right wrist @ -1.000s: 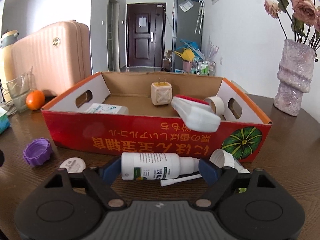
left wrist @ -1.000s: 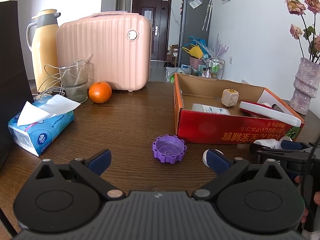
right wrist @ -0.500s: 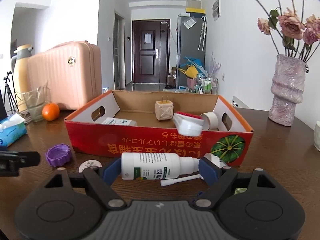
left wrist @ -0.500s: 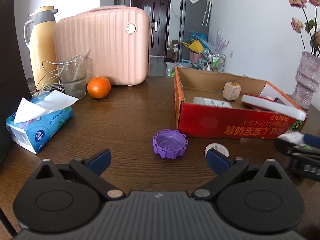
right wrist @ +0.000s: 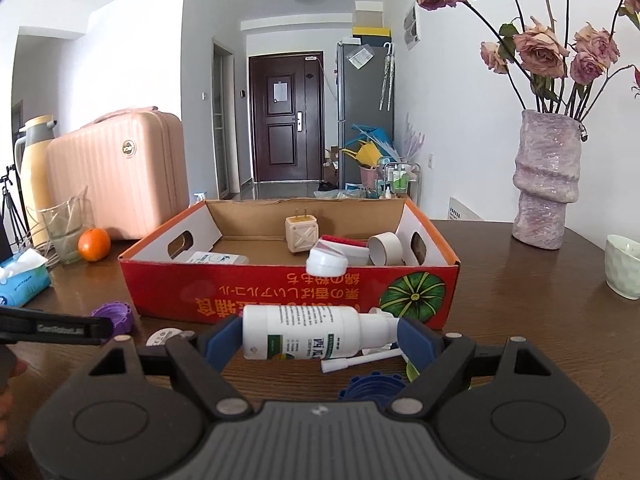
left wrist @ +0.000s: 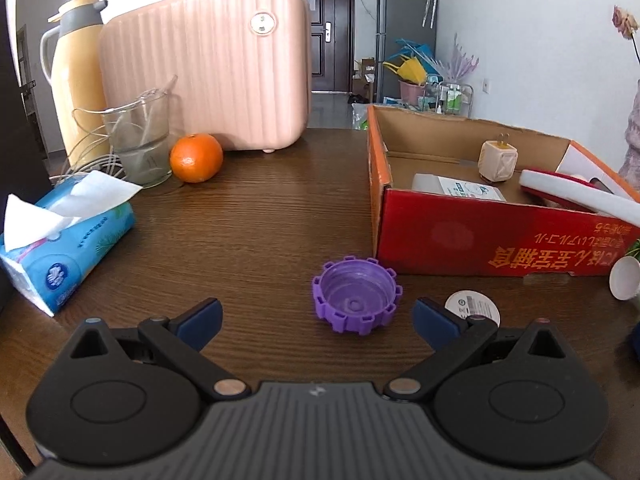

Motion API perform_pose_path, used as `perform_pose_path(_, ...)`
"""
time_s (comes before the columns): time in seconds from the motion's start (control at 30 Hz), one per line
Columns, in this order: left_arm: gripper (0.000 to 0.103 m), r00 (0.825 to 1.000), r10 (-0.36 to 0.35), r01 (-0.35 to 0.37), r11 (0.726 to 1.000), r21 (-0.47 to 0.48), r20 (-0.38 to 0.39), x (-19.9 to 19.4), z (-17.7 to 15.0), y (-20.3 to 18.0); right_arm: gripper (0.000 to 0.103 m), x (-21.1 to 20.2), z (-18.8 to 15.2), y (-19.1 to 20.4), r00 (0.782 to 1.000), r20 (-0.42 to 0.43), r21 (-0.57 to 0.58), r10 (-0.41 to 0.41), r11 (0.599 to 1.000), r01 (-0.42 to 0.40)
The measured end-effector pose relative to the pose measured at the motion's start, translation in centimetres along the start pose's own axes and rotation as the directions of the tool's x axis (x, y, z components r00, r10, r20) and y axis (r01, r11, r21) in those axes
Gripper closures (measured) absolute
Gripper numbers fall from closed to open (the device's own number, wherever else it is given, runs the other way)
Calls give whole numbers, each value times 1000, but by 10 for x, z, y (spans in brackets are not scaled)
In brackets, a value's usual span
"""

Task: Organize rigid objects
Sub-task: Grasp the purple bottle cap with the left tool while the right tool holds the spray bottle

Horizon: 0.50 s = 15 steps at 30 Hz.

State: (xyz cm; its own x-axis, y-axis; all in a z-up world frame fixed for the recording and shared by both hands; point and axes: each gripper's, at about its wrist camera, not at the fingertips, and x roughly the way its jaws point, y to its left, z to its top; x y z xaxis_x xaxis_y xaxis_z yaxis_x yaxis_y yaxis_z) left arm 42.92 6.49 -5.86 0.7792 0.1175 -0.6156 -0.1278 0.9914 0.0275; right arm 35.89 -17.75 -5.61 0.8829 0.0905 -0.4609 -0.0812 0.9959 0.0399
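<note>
My right gripper (right wrist: 322, 336) is shut on a white spray bottle (right wrist: 304, 338), held sideways above the table in front of the red cardboard box (right wrist: 288, 300). The box holds a beige plug adapter (right wrist: 301, 234), a white flat pack (right wrist: 216, 259), a white and red item (right wrist: 332, 258) and a tape roll (right wrist: 385, 248). My left gripper (left wrist: 316, 320) is open and empty, just short of a purple cap (left wrist: 356, 295). A white round lid (left wrist: 472, 306) lies beside its right fingertip. A blue cap (right wrist: 370, 386) lies under the right gripper.
A pink case (left wrist: 208, 68), a yellow thermos (left wrist: 76, 72), a glass with cables (left wrist: 138, 140), an orange (left wrist: 196, 157) and a tissue pack (left wrist: 60, 240) stand to the left. A vase of roses (right wrist: 548, 184) and a pale cup (right wrist: 622, 266) stand to the right.
My right gripper has risen with the spray bottle, so the box now sits lower in its view. My left gripper has moved closer to the purple cap.
</note>
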Motion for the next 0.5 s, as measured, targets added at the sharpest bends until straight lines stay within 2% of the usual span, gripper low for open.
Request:
perform_pose_path(0.13,0,1000,20,-20,1000,11,-3,11,4,-7,19,1,0,0,1000,-1,-1,3,1000,-3)
perform_pose_path(0.5,1,1000,8,-8,1000,-7,-23,24,9,-8,19,2,-1,-1,1000,-6,2,4,1000,-4)
